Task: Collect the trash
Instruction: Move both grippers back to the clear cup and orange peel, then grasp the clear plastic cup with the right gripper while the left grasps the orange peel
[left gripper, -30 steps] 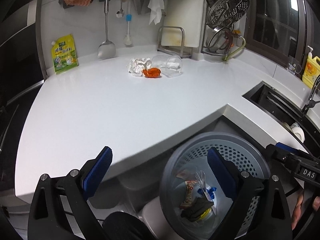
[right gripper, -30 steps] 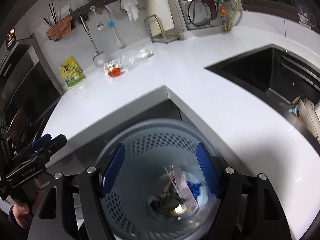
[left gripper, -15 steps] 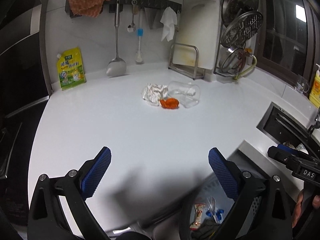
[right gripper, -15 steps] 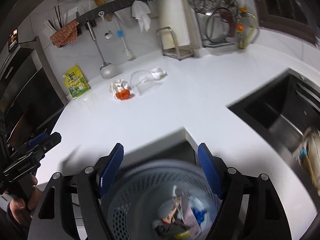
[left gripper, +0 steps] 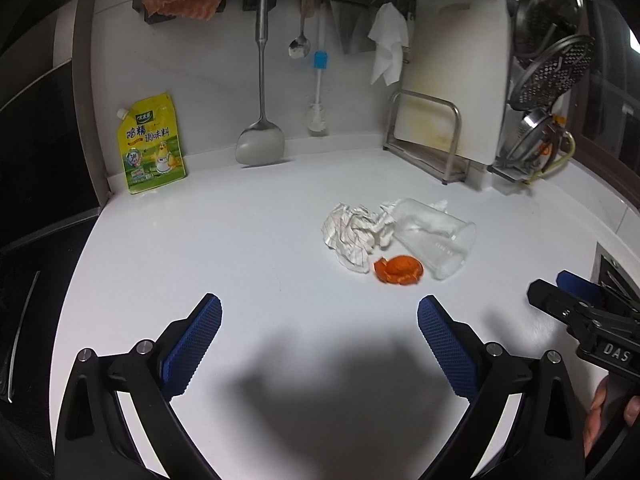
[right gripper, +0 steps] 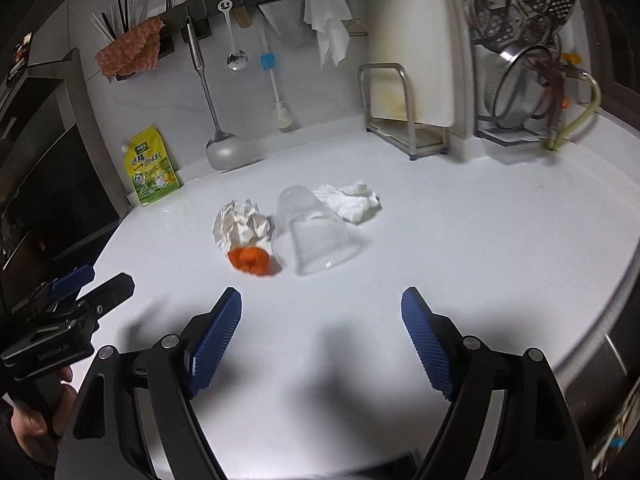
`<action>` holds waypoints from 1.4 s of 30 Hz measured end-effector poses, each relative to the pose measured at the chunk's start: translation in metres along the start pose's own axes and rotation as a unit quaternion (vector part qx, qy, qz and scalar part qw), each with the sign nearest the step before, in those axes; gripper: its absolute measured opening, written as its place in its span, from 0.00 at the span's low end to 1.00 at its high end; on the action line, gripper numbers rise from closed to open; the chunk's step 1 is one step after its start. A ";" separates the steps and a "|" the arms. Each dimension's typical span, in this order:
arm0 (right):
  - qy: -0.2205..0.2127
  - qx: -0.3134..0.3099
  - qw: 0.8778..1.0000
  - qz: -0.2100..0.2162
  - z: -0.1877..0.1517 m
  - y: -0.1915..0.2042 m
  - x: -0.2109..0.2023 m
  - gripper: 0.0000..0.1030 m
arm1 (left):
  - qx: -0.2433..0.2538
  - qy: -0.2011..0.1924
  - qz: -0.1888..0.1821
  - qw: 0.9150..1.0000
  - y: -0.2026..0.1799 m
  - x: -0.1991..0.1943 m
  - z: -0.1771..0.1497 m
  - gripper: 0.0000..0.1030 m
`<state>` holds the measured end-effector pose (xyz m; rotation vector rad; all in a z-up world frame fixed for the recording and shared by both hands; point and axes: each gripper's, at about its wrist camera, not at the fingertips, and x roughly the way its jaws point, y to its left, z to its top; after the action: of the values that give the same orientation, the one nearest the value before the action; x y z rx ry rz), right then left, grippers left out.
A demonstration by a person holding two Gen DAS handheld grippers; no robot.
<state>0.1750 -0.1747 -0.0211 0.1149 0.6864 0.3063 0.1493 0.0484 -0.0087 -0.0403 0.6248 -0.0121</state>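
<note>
Facing you on the white countertop (left gripper: pixel 200 248) is a tight cluster of trash. Largest is the clear plastic cup (right gripper: pixel 312 236) lying on its side: light, slick, easily crushed, so take it across the wall near the rim. Beside it lie the crumpled lined paper (left gripper: pixel 352 236) and white tissue wad (right gripper: pixel 352 200), soft and weightless. Smallest is the orange peel (left gripper: pixel 399 269). Your left gripper (left gripper: pixel 320 344) stands wide and empty; your right gripper (right gripper: pixel 322 340) is opening, nothing between its jaws.
</note>
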 end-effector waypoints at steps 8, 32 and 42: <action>0.017 -0.019 1.000 0.000 0.030 0.004 0.044 0.78 | -0.007 0.005 0.027 1.000 0.004 0.020 0.008 0.94; 0.074 -0.076 0.994 -0.002 0.054 0.020 0.125 0.80 | -0.012 0.043 0.039 0.998 -0.006 0.048 0.008 0.94; 0.067 -0.062 0.996 0.016 0.052 0.008 0.115 0.65 | -0.016 0.051 0.033 0.998 -0.027 0.056 0.013 0.94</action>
<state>0.2903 -0.1307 -0.0496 -0.0127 0.7969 0.3891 0.2019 0.0202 -0.0296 -0.0491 0.7286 0.0606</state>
